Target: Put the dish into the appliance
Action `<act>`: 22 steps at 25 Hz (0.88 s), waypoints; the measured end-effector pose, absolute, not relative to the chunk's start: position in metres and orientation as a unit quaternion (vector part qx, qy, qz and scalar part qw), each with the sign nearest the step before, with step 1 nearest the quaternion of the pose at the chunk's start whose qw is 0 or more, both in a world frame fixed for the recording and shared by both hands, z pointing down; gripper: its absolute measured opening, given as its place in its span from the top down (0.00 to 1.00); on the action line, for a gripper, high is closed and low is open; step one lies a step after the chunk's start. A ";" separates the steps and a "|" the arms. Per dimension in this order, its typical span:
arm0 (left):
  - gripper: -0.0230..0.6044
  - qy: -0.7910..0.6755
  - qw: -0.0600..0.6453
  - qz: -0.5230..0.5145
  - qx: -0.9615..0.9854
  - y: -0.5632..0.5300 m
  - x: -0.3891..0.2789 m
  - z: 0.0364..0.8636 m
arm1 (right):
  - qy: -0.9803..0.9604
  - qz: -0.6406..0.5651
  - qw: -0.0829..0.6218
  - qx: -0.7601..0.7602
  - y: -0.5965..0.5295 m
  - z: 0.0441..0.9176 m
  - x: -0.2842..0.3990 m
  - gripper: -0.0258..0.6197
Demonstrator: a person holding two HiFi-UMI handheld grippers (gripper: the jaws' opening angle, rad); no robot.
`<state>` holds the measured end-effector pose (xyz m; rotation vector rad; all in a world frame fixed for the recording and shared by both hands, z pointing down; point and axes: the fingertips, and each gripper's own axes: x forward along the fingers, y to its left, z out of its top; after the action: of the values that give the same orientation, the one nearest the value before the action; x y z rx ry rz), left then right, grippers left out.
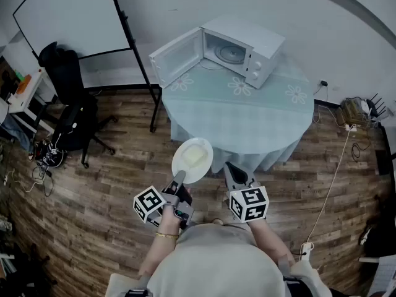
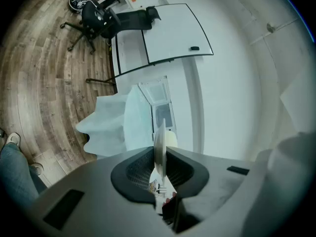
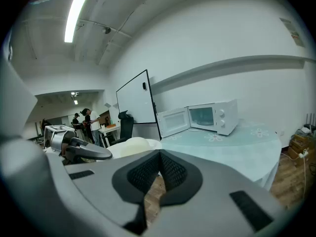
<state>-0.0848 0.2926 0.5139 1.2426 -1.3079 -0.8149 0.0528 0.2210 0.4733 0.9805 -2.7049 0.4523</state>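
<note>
While my left gripper is pinching the plate, I am facing the desk.
The open microwave is sitting straight ahead.

head view: high, steeply down, table ahead | left, right gripper views: along own jaws, toward microwave | shared: microwave, table

Tongs, two: left tongs, right tongs. Plate: one. Microwave: one. Table: one. Whiteboard: one.
</note>
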 end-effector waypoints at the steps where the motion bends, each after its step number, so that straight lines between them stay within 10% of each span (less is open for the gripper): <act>1: 0.88 -0.549 0.550 -0.348 0.525 0.295 -0.078 0.514 | -0.923 0.151 0.119 0.333 0.223 0.473 0.057 0.95; 22: 0.88 -0.548 0.541 -0.366 0.522 0.303 -0.062 0.513 | -0.927 0.145 0.124 0.322 0.237 0.471 0.076 0.95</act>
<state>-0.0618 0.3033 0.5130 1.2413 -1.3026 -0.8707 0.0760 0.2366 0.4706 0.9388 -2.7032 0.4216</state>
